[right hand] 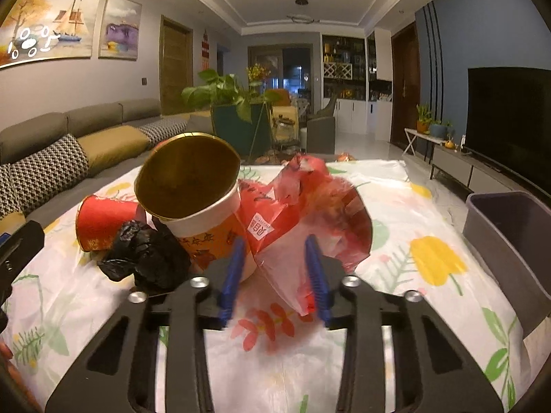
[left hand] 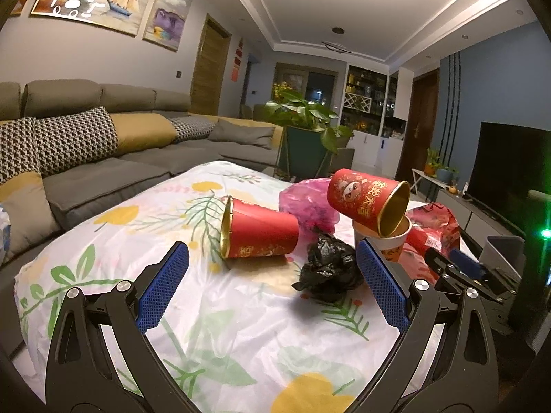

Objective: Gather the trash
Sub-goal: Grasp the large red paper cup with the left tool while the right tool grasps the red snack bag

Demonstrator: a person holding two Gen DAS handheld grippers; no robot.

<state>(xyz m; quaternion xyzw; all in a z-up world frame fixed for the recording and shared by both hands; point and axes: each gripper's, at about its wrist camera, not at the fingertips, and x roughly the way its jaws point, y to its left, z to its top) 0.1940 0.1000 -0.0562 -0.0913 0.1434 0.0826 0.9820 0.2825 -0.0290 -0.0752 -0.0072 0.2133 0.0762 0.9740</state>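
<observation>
In the left wrist view, the left gripper point(left hand: 272, 261) hovered above the floral plastic tablecloth point(left hand: 241, 344) with its blue-padded fingers spread wide and nothing between them. Just beyond, at about 1 o'clock, a crumpled black plastic bag point(left hand: 329, 268) lay on the cloth, close to the right-hand pad. At 12 o'clock a red paper cup with gold lining point(left hand: 258, 230) lay on its side, and at 1 o'clock a second red printed cup point(left hand: 365, 199) leaned tilted into the mouth of a white-rimmed paper cup point(left hand: 389, 241); a crumpled pink plastic bag point(left hand: 306, 199) sat behind them. In the right wrist view, the right gripper point(right hand: 275, 272) had its blue fingers narrowed around the lower edge of a red and clear plastic bag point(right hand: 310, 213), though whether the pads actually pinched it I could not tell. A grey plastic bin point(right hand: 509, 237) stood at 3 o'clock at the table's edge, and a grey sofa point(left hand: 103, 172) ran along the far side at 10 o'clock
</observation>
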